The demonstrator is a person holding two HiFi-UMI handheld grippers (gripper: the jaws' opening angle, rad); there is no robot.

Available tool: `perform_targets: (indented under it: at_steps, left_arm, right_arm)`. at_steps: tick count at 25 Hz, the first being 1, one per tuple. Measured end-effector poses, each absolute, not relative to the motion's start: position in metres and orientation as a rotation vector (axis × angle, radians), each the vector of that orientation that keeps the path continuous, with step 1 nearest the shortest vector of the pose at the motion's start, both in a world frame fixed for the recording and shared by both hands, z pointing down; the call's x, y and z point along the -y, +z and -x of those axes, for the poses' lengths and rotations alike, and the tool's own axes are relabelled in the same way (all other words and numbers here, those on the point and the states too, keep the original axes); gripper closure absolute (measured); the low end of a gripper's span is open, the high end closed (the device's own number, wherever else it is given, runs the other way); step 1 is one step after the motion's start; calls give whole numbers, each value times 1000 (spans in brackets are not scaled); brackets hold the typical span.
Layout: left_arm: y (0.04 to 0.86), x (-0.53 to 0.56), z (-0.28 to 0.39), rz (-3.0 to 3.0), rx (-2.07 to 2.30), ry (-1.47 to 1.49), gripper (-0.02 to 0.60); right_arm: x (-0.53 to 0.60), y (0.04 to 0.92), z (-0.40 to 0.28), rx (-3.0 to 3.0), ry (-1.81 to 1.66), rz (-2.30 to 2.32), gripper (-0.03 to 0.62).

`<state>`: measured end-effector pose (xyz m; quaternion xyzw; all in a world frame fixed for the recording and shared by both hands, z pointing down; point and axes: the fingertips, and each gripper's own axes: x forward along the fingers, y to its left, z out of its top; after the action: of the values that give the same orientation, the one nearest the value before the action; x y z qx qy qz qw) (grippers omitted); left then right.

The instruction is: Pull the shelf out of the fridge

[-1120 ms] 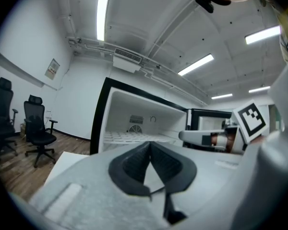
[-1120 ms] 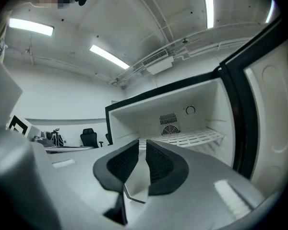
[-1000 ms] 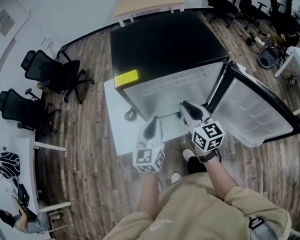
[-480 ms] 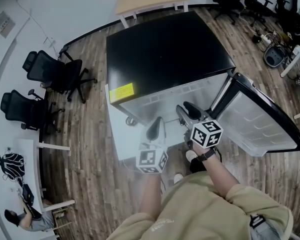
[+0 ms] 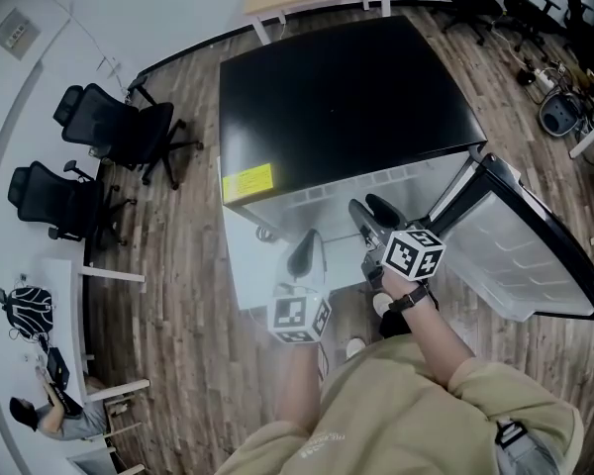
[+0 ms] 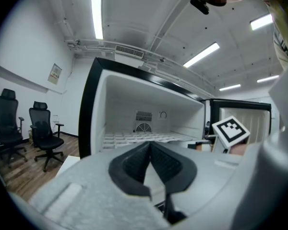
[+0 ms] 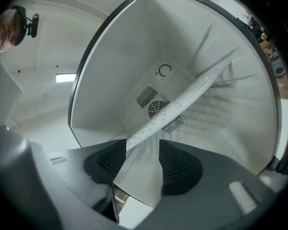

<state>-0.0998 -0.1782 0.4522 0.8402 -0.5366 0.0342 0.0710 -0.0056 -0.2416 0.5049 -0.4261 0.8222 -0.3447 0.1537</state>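
A person in a beige top [image 5: 396, 414] stands over a fridge, holding a grey two-jaw gripper in each hand. The left gripper [image 5: 302, 255] has its jaws pressed together on nothing. The right gripper [image 7: 143, 145] has its jaws opening. The front edge of the thin white slatted plastic shelf [image 7: 182, 102] lies between the separated pads. The shelf runs back inside the black-topped, white-lined fridge [image 5: 346, 97], whose door [image 5: 535, 255] stands open on the right. Black office chairs [image 5: 119, 132] stand well apart on the left.
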Motion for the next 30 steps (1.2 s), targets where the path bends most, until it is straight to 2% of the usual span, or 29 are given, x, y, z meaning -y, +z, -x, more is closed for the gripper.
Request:
perform_targets:
  at_steps: [5, 10, 23, 25, 30]
  left_arm:
    - [456, 181, 103, -2508, 1633, 105, 580]
    - [460, 189, 100, -2506, 1625, 123, 580]
    - [461, 205, 100, -2500, 1634, 150, 580]
    - [460, 208, 102, -2494, 1644, 150, 580]
    - [460, 213, 106, -2486, 1656, 147, 580]
  right_arm:
    - [250, 503, 10, -2294, -1021, 1154, 337]
    - [268, 503, 7, -2214, -1063, 1139, 316]
    - [308, 499, 9, -2046, -1154, 1035, 318]
    - [313, 495, 7, -1964, -1162, 989, 353]
    - [328, 498, -2, -1803, -1211, 938, 360]
